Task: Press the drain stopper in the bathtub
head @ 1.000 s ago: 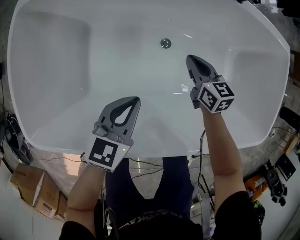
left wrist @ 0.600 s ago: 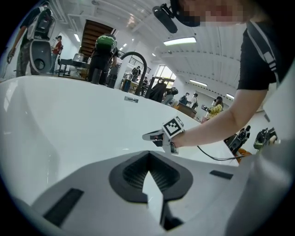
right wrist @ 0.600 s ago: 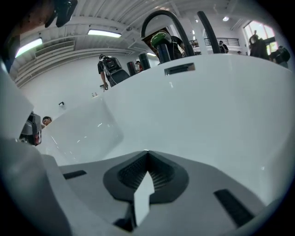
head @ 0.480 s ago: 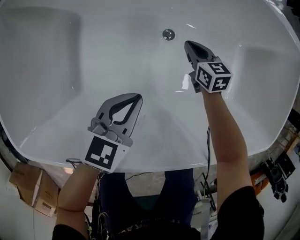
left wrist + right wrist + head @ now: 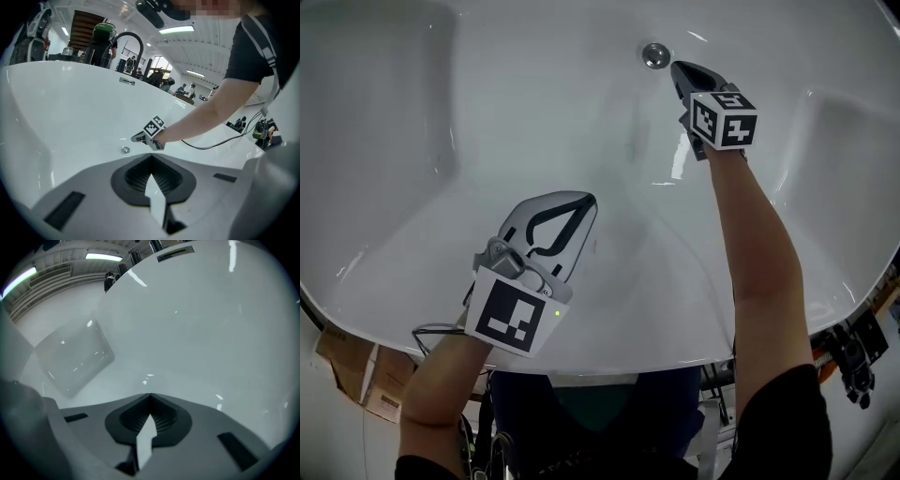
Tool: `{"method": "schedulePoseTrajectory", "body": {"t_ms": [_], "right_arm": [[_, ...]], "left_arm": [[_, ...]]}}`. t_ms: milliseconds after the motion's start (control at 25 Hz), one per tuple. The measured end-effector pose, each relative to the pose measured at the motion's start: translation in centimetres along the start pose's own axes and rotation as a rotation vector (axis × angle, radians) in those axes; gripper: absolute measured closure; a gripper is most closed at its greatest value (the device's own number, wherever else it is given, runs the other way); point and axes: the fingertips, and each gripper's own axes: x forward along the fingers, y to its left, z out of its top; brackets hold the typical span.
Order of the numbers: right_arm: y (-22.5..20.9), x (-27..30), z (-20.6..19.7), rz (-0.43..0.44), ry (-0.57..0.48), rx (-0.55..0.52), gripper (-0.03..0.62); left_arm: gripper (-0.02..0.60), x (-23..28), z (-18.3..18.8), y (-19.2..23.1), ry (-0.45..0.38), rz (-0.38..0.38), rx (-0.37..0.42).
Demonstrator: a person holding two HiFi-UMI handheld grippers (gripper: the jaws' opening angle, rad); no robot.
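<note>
A round chrome drain stopper (image 5: 655, 55) sits in the floor of the white bathtub (image 5: 412, 281). My right gripper (image 5: 678, 67) reaches down into the tub with its jaws shut and empty; its tip lies just right of the stopper, and contact cannot be told. The left gripper view shows the stopper (image 5: 125, 150) just left of the right gripper (image 5: 136, 138). My left gripper (image 5: 586, 199) hovers over the tub's near slope, shut on nothing. The right gripper view shows only its own shut tip (image 5: 150, 394) over bare white tub; the stopper is out of that view.
A black curved faucet (image 5: 127, 39) and an overflow slot (image 5: 126, 81) are at the tub's far wall. Cardboard boxes (image 5: 352, 375) lie on the floor at the left. Cables and gear (image 5: 853, 352) lie at the right.
My right gripper has advanced farther into the tub, closing on the drain stopper. The head view has leaned over the tub. The left gripper has hardly moved.
</note>
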Motion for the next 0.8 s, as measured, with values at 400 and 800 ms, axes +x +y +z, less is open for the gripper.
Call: {"method": "schedulePoseTrajectory", "body": {"t_ms": [400, 800], "right_arm": [[-3.1, 6.0, -3.5, -0.021, 0.113, -0.056, 0.583], [-3.9, 9.6, -4.5, -0.009, 0.195, -0.144, 0.583]], "left_arm": [[0.574, 1.5, -3.1, 1.4, 0.065, -0.004, 0.022], [0.574, 2.5, -4.8, 2.2, 0.07, -0.004, -0.037]]}}
